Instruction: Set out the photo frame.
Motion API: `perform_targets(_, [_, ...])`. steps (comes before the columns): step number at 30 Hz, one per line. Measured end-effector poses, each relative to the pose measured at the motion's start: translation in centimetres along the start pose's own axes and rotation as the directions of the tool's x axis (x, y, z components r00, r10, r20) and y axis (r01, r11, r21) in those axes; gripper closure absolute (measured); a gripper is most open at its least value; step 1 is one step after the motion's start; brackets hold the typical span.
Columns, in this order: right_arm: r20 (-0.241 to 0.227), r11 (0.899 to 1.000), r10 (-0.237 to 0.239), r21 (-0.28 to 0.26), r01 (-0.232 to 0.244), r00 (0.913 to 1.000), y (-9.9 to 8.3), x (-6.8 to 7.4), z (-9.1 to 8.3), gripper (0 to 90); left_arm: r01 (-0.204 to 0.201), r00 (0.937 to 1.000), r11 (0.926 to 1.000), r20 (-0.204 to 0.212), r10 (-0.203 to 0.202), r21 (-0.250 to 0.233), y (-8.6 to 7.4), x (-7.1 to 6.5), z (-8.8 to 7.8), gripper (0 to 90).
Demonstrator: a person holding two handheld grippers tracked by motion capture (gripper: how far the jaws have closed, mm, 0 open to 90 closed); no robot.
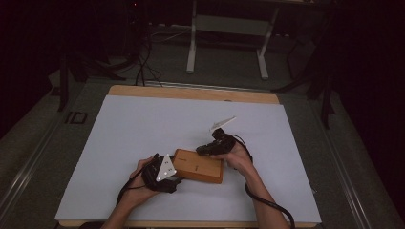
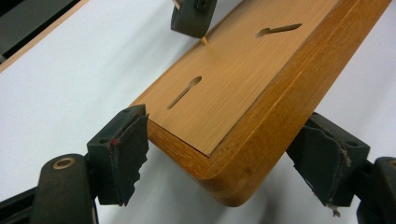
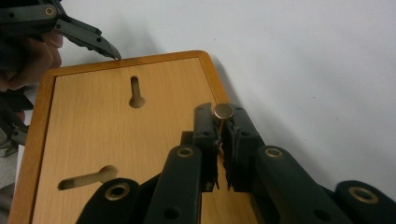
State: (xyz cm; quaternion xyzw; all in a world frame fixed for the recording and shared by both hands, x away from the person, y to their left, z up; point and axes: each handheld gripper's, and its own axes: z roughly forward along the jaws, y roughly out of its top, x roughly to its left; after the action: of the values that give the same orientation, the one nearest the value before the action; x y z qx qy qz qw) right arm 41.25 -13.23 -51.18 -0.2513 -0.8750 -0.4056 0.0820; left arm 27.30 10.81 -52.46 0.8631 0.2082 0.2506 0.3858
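Note:
A flat wooden board (image 1: 198, 166) with two keyhole slots (image 3: 135, 91) lies back side up near the front middle of the white table top (image 1: 143, 129). My left gripper (image 1: 165, 174) holds the board's left end. In the left gripper view its pads (image 2: 126, 149) press on both sides of the board's rounded corner (image 2: 233, 154), which sits slightly off the surface. My right gripper (image 3: 219, 121) is shut on a small brass pin (image 3: 223, 111) with a round head. Its thin tip (image 2: 204, 41) touches the board's face near the right edge.
The white sheet covers a wooden table whose bare edge (image 1: 191, 91) shows at the back. Beyond it, on the dark floor, stand a white metal frame (image 1: 227, 43) and some cables (image 1: 143, 62). A cable (image 1: 267, 205) trails from my right gripper along the forearm.

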Motion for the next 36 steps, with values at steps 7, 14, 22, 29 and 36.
perform_targets(7, [-0.023,1.000,0.020,-0.007,-0.020,0.9995,-0.3,-0.1,-0.1,83.5,0.006,0.9999,0.9995,0.013,-0.006,-0.032,0.4,0.0,-0.3,23.3])
perform_targets(14, [0.012,1.000,0.004,0.002,-0.004,0.9999,-0.3,0.2,0.2,80.7,0.027,0.9977,0.9953,0.065,-0.021,-0.093,0.9,-0.3,-0.3,34.3])
perform_targets(22, [0.058,1.000,-0.006,-0.006,0.007,0.9983,-0.6,0.4,0.0,72.7,0.064,0.9969,0.9902,0.054,-0.057,-0.124,1.1,0.4,-0.4,37.7])
perform_targets(29, [0.106,0.998,0.012,-0.065,-0.005,0.9943,-1.0,0.2,-1.6,64.2,0.098,0.9945,0.9857,0.052,-0.091,-0.137,1.5,1.1,-0.2,39.5])
perform_targets(36, [0.163,0.990,0.035,-0.143,-0.012,0.9860,-1.9,0.5,-3.2,62.6,0.113,0.9931,0.9829,0.047,-0.108,-0.145,1.5,1.4,-0.1,40.0])
